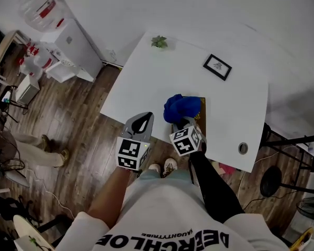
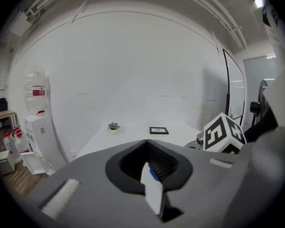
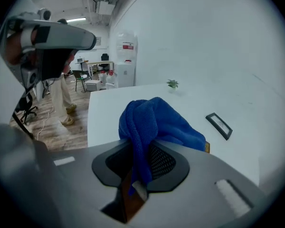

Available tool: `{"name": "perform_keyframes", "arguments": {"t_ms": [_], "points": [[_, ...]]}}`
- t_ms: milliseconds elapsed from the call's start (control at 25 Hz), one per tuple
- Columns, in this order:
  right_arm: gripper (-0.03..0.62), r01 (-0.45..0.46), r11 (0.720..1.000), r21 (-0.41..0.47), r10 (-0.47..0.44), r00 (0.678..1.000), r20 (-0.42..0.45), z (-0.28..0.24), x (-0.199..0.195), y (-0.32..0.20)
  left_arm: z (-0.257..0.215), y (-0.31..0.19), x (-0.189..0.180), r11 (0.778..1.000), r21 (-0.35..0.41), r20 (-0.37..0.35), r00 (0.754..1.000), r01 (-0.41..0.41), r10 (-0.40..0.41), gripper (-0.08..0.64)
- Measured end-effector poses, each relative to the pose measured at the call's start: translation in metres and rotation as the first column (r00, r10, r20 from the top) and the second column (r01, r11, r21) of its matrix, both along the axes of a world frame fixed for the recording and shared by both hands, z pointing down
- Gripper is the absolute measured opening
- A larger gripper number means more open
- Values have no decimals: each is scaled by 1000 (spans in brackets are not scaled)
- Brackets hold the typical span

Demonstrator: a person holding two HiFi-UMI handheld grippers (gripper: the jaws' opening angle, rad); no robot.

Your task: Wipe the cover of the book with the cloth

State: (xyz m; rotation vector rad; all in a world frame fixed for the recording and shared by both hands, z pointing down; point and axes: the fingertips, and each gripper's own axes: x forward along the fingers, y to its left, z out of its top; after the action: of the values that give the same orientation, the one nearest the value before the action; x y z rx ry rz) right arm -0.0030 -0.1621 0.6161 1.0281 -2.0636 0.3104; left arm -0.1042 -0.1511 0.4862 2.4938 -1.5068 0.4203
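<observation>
Right gripper [image 3: 135,186]: jaws clamped on blue cloth [image 3: 152,122], bunched over brown book [image 1: 201,111] at white table's [image 1: 146,82] near edge. Left gripper [image 2: 152,194]: jaws together, empty, left of book.

Head view: the camera sits above the person and faces steeply down onto the near edge of the counter [image 1: 146,82], with the left gripper [image 1: 144,118] and right gripper [image 1: 186,122] close below it.

Left gripper view: the camera rides behind the jaws and faces level across the counter toward the wall.

Right gripper view: the camera faces along the counter, with the cloth [image 3: 152,122] very near.

All views share the potted plant [image 1: 158,42] and picture frame [image 1: 217,67].
</observation>
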Motion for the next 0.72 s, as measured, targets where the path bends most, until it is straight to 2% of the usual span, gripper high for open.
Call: {"name": "perform_keyframes", "arguments": {"t_ms": [160,400,560,720], "points": [[71,-15,1000,15,15,1000,-9,-4,14,-3,2,-5,8,1000,-4,-7,1000,-7,7,57],[71,-143,990,12,143,989,-28,-3,75,-4,3,-14,38,998,-1,-17,998,-62,62,57],[71,-250,968,10,250,967,-47,-1,128,-1,3,-19,60,995,3,-22,995,-99,99,57],[70,-359,933,-2,358,931,-70,3,175,4,4,-21,78,991,4,-27,991,-131,131,57]]}}
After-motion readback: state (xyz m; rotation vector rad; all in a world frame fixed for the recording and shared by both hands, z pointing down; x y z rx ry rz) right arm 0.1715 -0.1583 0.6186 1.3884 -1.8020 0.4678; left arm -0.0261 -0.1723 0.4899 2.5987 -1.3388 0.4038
